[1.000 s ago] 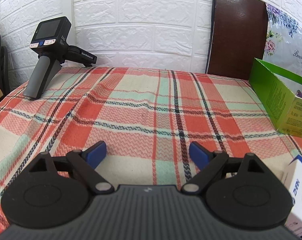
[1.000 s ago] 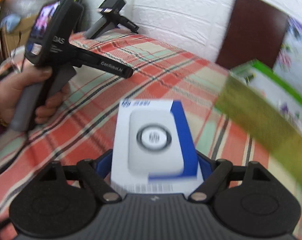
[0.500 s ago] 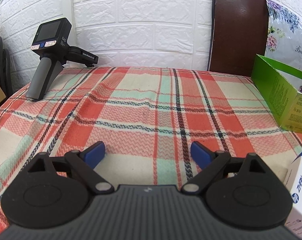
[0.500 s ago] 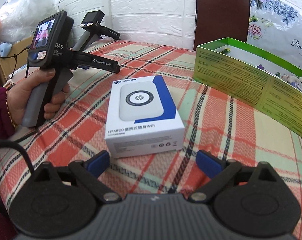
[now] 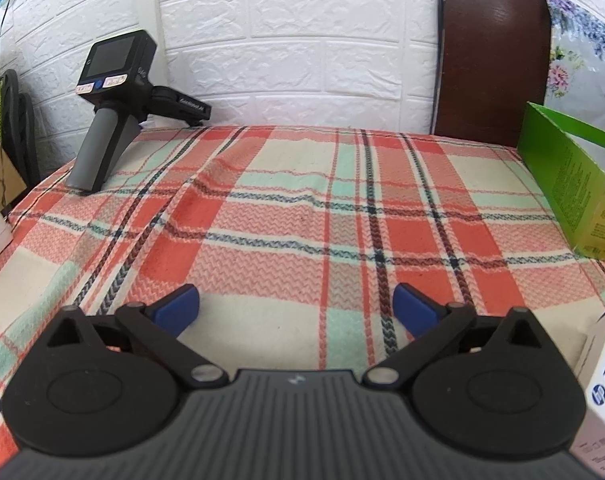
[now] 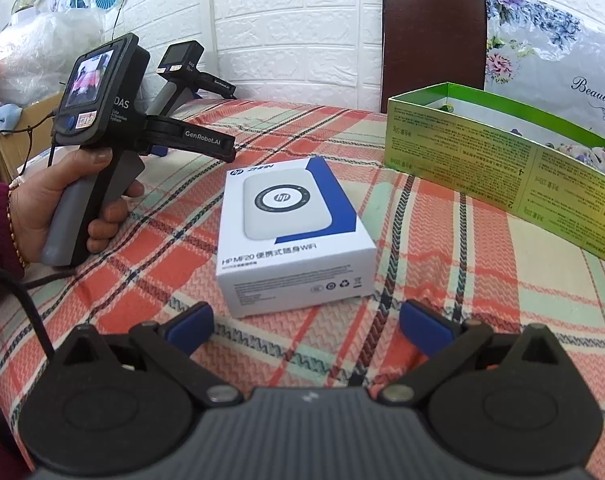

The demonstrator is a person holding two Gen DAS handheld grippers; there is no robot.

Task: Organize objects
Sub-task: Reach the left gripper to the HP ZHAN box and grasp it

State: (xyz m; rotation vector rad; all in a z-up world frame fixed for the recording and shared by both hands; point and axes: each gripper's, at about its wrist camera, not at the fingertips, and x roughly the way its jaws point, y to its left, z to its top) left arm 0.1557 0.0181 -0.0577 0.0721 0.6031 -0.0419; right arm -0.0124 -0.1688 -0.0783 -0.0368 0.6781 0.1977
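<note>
A white and blue HP box [image 6: 290,232] lies flat on the checked cloth [image 6: 442,280], just ahead of my right gripper [image 6: 306,316]. Its jaws are opening wide, and the box sits beyond the fingertips, not between them. My left gripper [image 5: 296,300] hovers over bare cloth to the left of the same box [image 5: 604,392], its jaws opening too with nothing between them. An open green carton [image 6: 502,160] stands at the right, also in the left wrist view [image 5: 562,184].
A spare handheld gripper [image 5: 114,112] stands at the cloth's back left corner. A brown chair back [image 5: 494,60] leans against the white brick wall. A person's hand [image 6: 54,200] grips the left gripper's handle. Bags and boxes lie off the left edge.
The right gripper let go of the HP box, which now rests on the cloth, and drew back from it with jaws spread. The left gripper's jaws widened slightly.
</note>
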